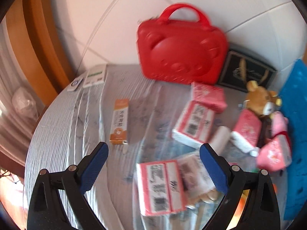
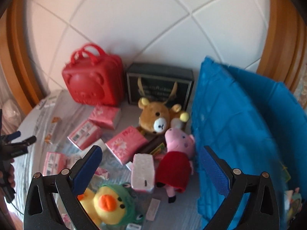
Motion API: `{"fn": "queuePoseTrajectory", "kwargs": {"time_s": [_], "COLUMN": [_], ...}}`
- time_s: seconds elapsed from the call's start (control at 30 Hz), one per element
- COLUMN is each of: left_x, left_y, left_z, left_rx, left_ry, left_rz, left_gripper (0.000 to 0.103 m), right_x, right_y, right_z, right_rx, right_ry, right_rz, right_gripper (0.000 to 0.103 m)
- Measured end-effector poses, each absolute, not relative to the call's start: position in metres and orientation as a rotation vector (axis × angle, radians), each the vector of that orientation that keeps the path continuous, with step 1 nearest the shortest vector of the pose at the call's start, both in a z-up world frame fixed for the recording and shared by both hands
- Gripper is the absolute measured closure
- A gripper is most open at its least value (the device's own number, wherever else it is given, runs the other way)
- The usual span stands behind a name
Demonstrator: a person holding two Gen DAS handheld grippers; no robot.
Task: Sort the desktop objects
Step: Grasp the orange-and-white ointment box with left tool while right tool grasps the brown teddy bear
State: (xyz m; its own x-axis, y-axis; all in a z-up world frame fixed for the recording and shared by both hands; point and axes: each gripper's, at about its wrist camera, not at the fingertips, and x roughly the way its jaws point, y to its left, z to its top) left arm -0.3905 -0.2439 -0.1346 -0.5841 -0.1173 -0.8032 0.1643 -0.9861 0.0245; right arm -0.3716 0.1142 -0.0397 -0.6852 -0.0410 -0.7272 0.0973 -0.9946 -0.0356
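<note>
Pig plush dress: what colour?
Red, on the pink pig plush; clearest in the right wrist view.

white tiled wall point(image 2: 134, 19), wooden frame point(image 1: 36, 44), striped table cover point(image 1: 57, 126)

1. A home, likely a child's corner: plush toys, a brown bear point(image 2: 156, 121) and a pink pig point(image 2: 177, 153), lie on a cloth-covered table point(image 1: 63, 126).
2. White tiled wall point(image 2: 134, 19) with wooden trim point(image 1: 36, 38) behind.
3. Pink tissue packs point(image 1: 193, 124) and a red bear-face case point(image 1: 180, 48) sit about.
</note>
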Motion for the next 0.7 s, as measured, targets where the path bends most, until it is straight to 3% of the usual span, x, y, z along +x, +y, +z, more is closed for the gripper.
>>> {"fn": "queuePoseTrajectory", "kwargs": {"time_s": [0.43,0.7], "left_x": [-0.497,-0.528], "left_y": [-0.344,-0.353], "left_z": [-0.249,-0.281], "left_rx": [1.493,1.571], "left_ry": [0.069,0.066], "left_rz": [-2.359,-2.302], "left_gripper": [0.006,0.008], "right_x": [-0.577,-0.625], "right_y": [0.121,0.119], "right_z": [-0.186,-0.213], "right_rx": [1.641,1.747], "right_ry": [-0.085,-0.099], "right_rz": [-2.693,-2.628], "right_gripper": [0.000,0.000]}}
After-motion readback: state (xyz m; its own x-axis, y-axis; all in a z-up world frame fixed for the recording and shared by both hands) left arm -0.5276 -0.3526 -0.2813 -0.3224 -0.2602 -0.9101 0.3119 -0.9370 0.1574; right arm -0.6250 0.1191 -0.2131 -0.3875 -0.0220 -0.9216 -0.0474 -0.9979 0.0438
